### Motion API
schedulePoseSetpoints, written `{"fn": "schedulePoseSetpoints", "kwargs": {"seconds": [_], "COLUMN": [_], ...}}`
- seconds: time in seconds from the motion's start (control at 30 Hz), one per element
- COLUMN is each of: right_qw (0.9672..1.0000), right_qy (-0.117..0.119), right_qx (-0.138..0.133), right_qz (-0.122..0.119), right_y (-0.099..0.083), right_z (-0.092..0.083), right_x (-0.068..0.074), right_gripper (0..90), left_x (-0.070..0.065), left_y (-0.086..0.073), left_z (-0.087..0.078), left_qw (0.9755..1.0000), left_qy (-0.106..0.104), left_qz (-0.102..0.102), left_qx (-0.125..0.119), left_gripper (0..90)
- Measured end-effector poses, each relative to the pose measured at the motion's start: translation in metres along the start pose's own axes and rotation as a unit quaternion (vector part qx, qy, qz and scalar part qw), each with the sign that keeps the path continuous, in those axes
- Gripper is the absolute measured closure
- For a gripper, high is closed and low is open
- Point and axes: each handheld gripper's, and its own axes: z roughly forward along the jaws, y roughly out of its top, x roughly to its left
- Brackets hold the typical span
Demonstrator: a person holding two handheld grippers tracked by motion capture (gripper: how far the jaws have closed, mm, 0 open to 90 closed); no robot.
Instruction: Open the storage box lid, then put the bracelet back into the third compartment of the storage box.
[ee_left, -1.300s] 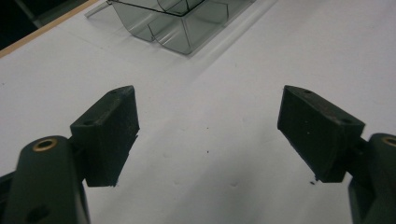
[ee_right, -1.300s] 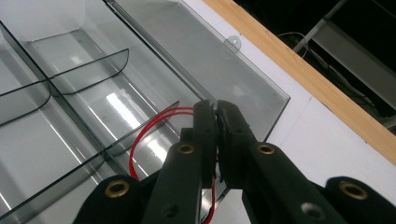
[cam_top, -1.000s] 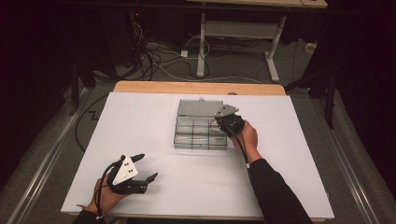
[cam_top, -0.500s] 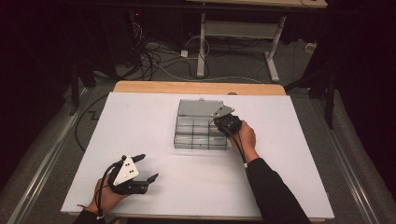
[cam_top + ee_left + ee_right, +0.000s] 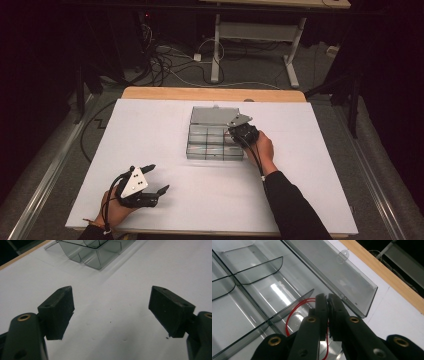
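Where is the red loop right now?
In the right gripper view, the red loop is pinched in the right hand-held gripper, over the clear box's compartment nearest its open lid.

A white-topped table [image 5: 150,140] with a wooden far edge carries an open clear compartment box [image 5: 212,142]

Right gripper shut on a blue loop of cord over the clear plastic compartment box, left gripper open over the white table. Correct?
Wrong colour. The thin loop of cord is red, as the right gripper view shows. The rest holds: the right gripper is shut on it over the clear plastic compartment box, and the left gripper is open over the white table.
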Motion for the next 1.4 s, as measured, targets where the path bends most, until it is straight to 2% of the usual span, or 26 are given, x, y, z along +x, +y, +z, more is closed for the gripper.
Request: {"fn": "schedulePoseSetpoints", "kwargs": {"seconds": [0.43,0.67,0.8,1.07,1.27,1.4], "right_qw": [1.0000,1.0000,1.0000,0.9999,0.9997,0.9989], "right_qy": [-0.001,-0.002,-0.001,0.000,0.000,0.002], "right_qx": [0.002,0.006,0.009,0.008,-0.011,-0.034], "right_qz": [-0.003,0.005,0.003,0.010,0.022,0.032], "right_y": [0.000,-0.001,-0.002,-0.003,-0.003,-0.003], "right_z": [-0.001,-0.001,-0.002,-0.003,-0.009,-0.017], "right_x": [0.000,-0.001,0.000,0.000,-0.001,-0.002], "right_gripper": [87.6,86.7,86.5,77.3,72.2,67.7], "left_x": [0.001,0.001,0.001,-0.001,-0.002,-0.002], "left_y": [0.000,-0.001,0.000,0.001,0.001,0.001], "left_z": [0.000,-0.002,-0.001,-0.001,-0.002,-0.002], "left_qw": [1.0000,1.0000,1.0000,1.0000,1.0000,1.0000], "left_qy": [-0.003,0.000,0.000,0.000,0.002,0.002], "left_qz": [0.000,-0.003,0.001,0.006,0.006,0.007], "left_qx": [0.000,-0.002,0.001,0.003,0.002,0.003], "left_gripper": [20.3,20.3,20.3,20.3,20.2,20.2]}}
